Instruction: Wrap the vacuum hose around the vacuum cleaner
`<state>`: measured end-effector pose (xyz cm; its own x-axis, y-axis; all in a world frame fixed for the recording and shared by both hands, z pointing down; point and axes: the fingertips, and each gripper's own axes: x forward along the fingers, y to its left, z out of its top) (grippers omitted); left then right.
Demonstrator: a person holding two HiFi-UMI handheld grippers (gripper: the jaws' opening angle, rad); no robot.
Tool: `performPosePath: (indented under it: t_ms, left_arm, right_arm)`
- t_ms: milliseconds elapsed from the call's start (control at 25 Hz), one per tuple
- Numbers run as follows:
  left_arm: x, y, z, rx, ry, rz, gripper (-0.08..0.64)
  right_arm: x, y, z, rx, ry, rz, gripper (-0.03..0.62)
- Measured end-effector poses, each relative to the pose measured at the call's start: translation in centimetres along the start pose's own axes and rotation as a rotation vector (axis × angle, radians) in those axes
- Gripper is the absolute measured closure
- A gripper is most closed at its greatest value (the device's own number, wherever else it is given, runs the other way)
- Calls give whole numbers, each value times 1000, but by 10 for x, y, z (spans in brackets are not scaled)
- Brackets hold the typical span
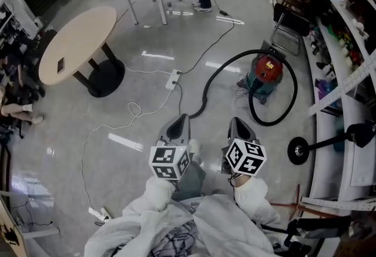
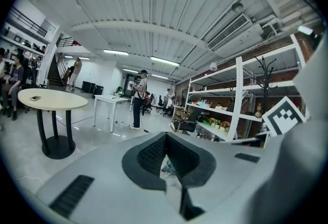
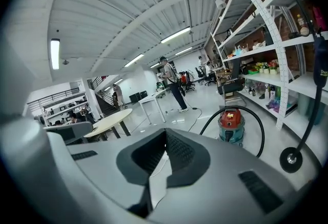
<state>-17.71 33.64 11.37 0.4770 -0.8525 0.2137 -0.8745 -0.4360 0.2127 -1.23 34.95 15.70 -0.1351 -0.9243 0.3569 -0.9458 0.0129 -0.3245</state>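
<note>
Approach stage, apparently: looped black vacuum hose [image 1: 296,86] ungripped; left gripper [image 1: 178,125] and right gripper [image 1: 241,127], both closed empty, to be opened onto it.

The person wears a white, puffy jacket, its left sleeve [image 1: 157,194] and right sleeve [image 1: 251,196] gathered in soft folds at the cuffs. A dark patterned top [image 1: 176,237] shows at the open front, and a grey trouser leg [image 1: 191,182] shows between the sleeves. The left tool [image 1: 181,120] and the right tool [image 1: 236,123] have smooth, pale-grey moulded shells with rounded noses. Each carries a white cube printed with black square markers: the left cube [image 1: 170,162] and the right cube [image 1: 245,157]. In the gripper views each shell bears dark slotted vents, and black ribbed pads [image 2: 151,154] line a V-shaped mouth.
</note>
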Motion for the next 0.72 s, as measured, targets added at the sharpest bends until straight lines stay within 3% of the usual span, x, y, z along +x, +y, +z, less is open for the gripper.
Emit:
performPosePath:
  t_ms: [200, 480, 720]
  left_arm:
    - [105, 40, 4, -20, 28, -20, 557]
    - [249, 97, 49, -25, 53, -79, 557]
    - [335, 140, 57, -32, 59, -66, 557]
  right_arm:
    - [105, -15, 24, -10, 20, -13, 580]
    - [264, -2, 98, -48, 30, 13, 580]
    - [360, -24, 103, -50, 104, -11, 580]
